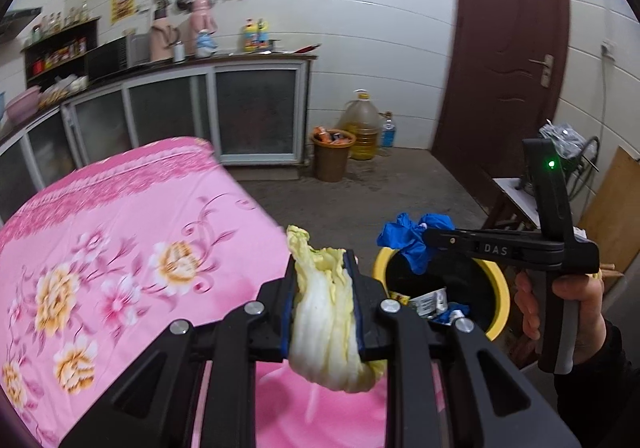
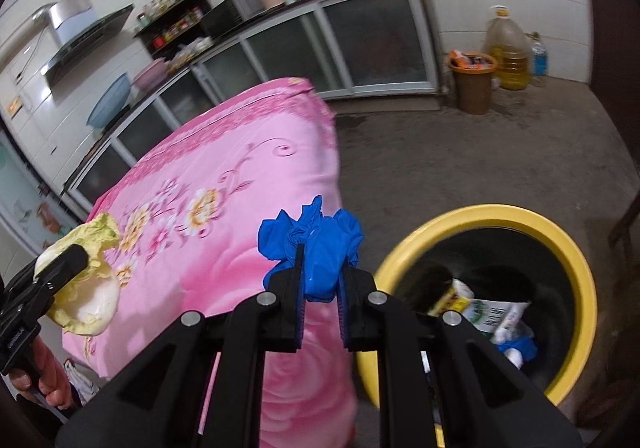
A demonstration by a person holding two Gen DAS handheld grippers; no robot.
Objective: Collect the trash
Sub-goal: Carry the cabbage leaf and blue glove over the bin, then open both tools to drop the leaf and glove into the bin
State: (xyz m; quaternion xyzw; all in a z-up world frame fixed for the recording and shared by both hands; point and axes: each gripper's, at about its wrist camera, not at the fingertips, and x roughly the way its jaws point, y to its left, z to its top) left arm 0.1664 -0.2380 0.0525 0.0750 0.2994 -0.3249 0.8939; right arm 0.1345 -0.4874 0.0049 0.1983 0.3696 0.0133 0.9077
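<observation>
A table (image 1: 120,208) draped in a pink cloth printed with yellow and white flowers fills the near side of a kitchen with white tiled walls and a bare grey concrete floor (image 1: 360,192). The left hand-held gripper (image 1: 324,308) is clamped on a pale yellow-white cabbage leaf (image 1: 328,328), held over the table's edge. The right hand-held gripper (image 2: 320,288) is pinched tight on a crumpled blue plastic glove (image 2: 316,244), just beside the yellow-rimmed black trash bin (image 2: 576,260) standing on the floor against the table. Inside the bin lie crushed cartons and another scrap of blue. Along the far wall runs a dark counter over frosted glass cabinet doors (image 1: 256,116). A brown wastebasket (image 1: 332,156) and a big jug of yellow oil (image 1: 362,126) stand beside it, near a dark red wooden door (image 1: 504,48).
</observation>
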